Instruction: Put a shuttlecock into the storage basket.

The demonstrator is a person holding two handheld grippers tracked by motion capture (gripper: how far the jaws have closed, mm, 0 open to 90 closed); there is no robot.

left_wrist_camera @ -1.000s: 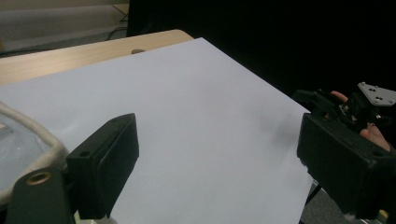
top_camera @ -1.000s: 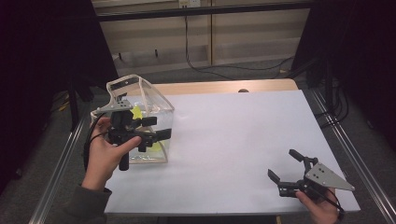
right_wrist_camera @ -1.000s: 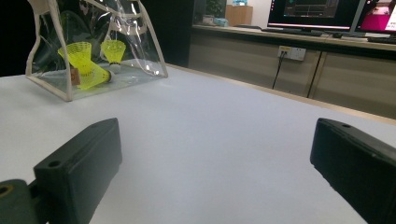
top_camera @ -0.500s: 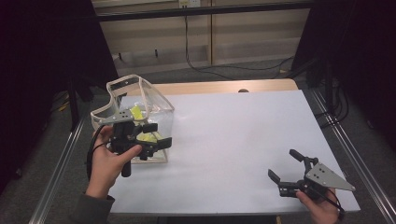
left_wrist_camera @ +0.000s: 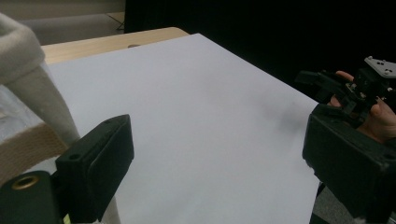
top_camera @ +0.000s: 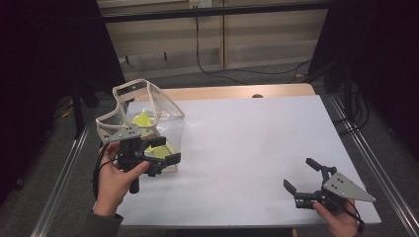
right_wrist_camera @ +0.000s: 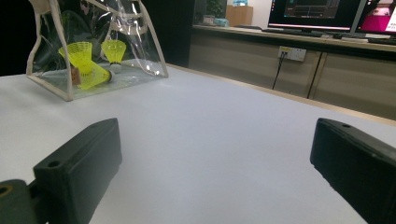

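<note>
A clear plastic bag (top_camera: 159, 114) with beige trim stands at the table's left, and yellow shuttlecocks (top_camera: 143, 119) lie inside it. My left gripper (top_camera: 167, 150) is open just in front of the bag's near right corner, nothing between its jaws. In the left gripper view the left gripper (left_wrist_camera: 219, 163) has the bag's beige trim (left_wrist_camera: 23, 93) beside its left jaw. My right gripper (top_camera: 299, 173) is open near the front right edge, far from the bag. The right gripper view looks past the open right gripper (right_wrist_camera: 215, 163) across the sheet to the bag (right_wrist_camera: 135, 42) and its shuttlecocks (right_wrist_camera: 88, 65).
A white sheet (top_camera: 247, 143) covers the table, with a wooden strip (top_camera: 222, 92) along the far edge. Metal rails (top_camera: 363, 148) run down both sides. A cabinet with monitors (right_wrist_camera: 317, 14) stands beyond the table.
My left gripper has drawn back slightly toward the near edge, staying open beside the bag. The right gripper has not moved.
</note>
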